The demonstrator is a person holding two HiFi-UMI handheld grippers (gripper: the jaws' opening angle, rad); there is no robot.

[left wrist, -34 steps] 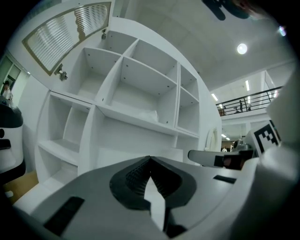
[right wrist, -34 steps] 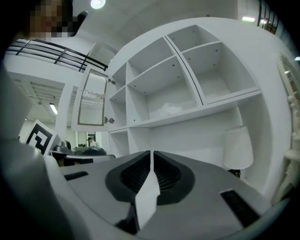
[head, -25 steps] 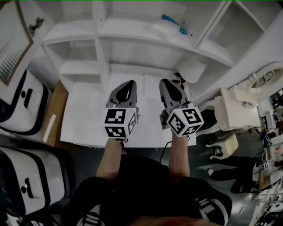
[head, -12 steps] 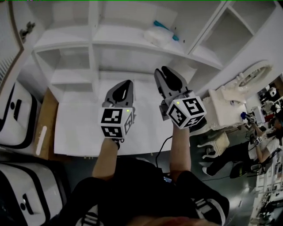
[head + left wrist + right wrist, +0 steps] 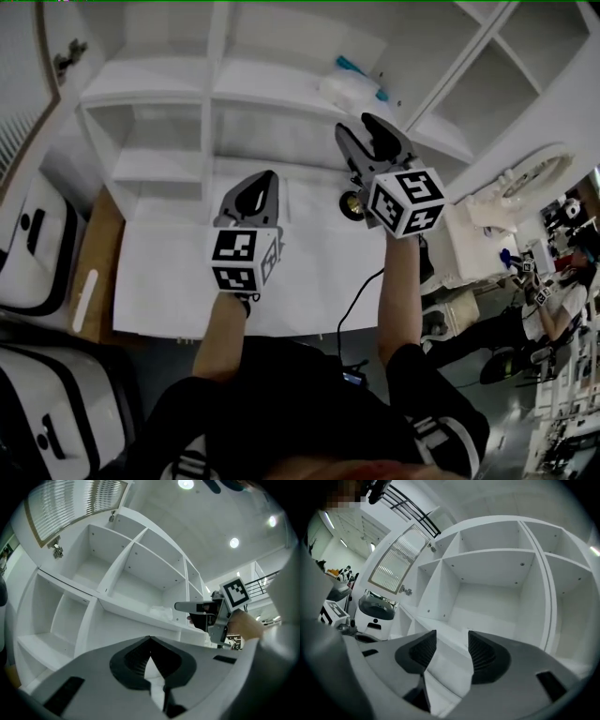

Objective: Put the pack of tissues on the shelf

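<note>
The pack of tissues (image 5: 347,90) is a soft white bundle lying on a middle board of the white shelf unit (image 5: 216,94), with a teal item beside it; it also shows in the left gripper view as the pack of tissues (image 5: 160,612). My right gripper (image 5: 367,127) is held up level just in front of that board. Its jaws have just been opening and stand apart with nothing gripped, as the right gripper (image 5: 452,635) shows in its own view. My left gripper (image 5: 267,177) hovers lower over the table, its jaws closed tip to tip and empty (image 5: 150,640).
A white table (image 5: 178,281) stands under the shelf unit, with a black cable (image 5: 352,300) trailing off its front edge. Black-and-white cases (image 5: 37,234) sit at the left by a wooden panel (image 5: 98,244). White ornate furniture (image 5: 487,220) and people are at the right.
The right gripper has risen from over the table toward the shelf board, rolled, and its jaws have gone from closed to apart. The left gripper has shifted only slightly.
</note>
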